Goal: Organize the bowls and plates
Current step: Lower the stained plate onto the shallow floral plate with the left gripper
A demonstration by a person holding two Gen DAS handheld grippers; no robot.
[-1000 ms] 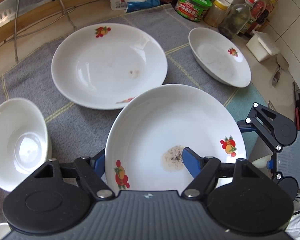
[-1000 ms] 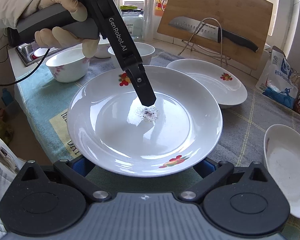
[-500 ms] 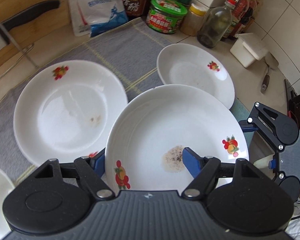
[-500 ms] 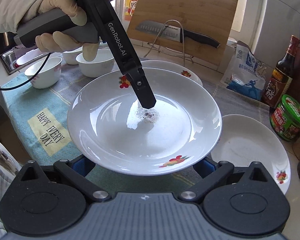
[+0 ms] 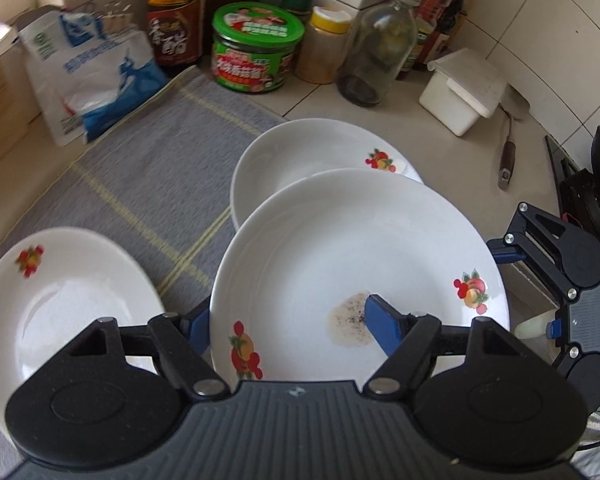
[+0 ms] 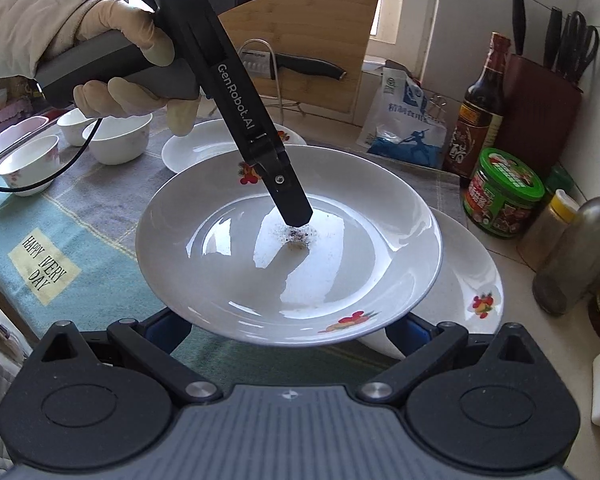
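Observation:
A white plate with fruit prints and a speckled smear (image 5: 340,256) (image 6: 260,264) is held in the air. My left gripper (image 5: 288,322) is shut on its rim, one finger (image 5: 384,322) inside the dish. My right gripper (image 6: 288,328) is under the plate's near edge with its fingers spread wide; it does not clamp the plate. The held plate hovers over a second white plate (image 5: 300,156) (image 6: 468,292) on the counter. A third plate (image 5: 52,304) (image 6: 196,148) lies to the left on the grey mat. Three small bowls (image 6: 116,140) stand far left.
At the back stand a salt bag (image 5: 88,68), a vinegar bottle (image 5: 176,12), a green-lidded jar (image 5: 256,48), glass bottles (image 5: 376,48) and a white box (image 5: 460,88). A cutting board with knife (image 6: 300,68) and a knife block (image 6: 540,108) line the wall.
Both grippers carried the held plate to the right; it now hangs over the right-hand plate, and the left-hand plate has slid toward the view's left edge.

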